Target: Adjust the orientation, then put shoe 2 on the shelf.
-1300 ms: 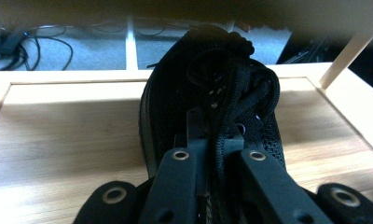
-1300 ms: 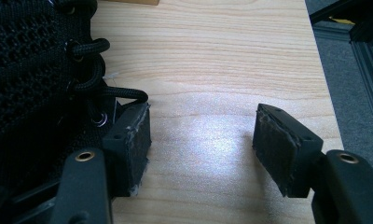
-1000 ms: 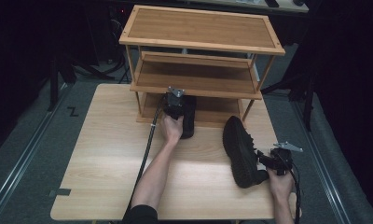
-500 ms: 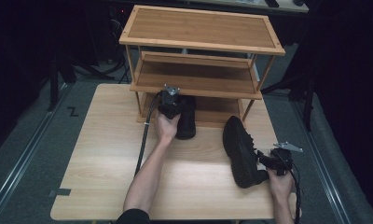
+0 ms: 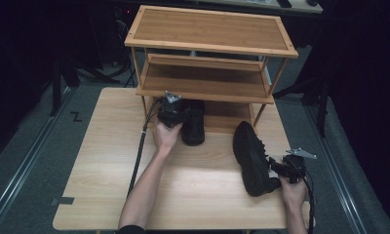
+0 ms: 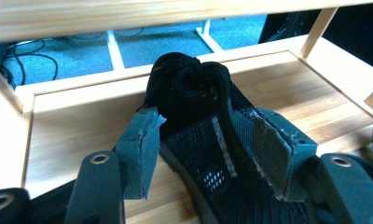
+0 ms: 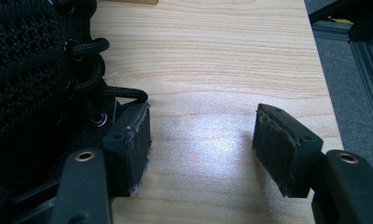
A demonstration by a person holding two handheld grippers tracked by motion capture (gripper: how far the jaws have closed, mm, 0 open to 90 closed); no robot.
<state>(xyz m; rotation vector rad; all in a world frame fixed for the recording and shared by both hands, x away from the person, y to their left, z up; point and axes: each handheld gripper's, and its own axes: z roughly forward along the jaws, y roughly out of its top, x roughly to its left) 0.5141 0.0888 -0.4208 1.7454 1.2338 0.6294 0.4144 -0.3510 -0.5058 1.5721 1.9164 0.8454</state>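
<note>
One black shoe [image 6: 198,121] sits half in the wooden rack's [image 5: 207,46] bottom shelf; the left gripper [image 6: 205,154] has its fingers spread wide around it; the other shoe [image 5: 251,156] waits on the counter [image 5: 110,161]; the right gripper [image 7: 201,140] is released beside it.

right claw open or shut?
Open. The right claw has its jaws wide apart over bare table; the shoe lies beside one jaw.
</note>
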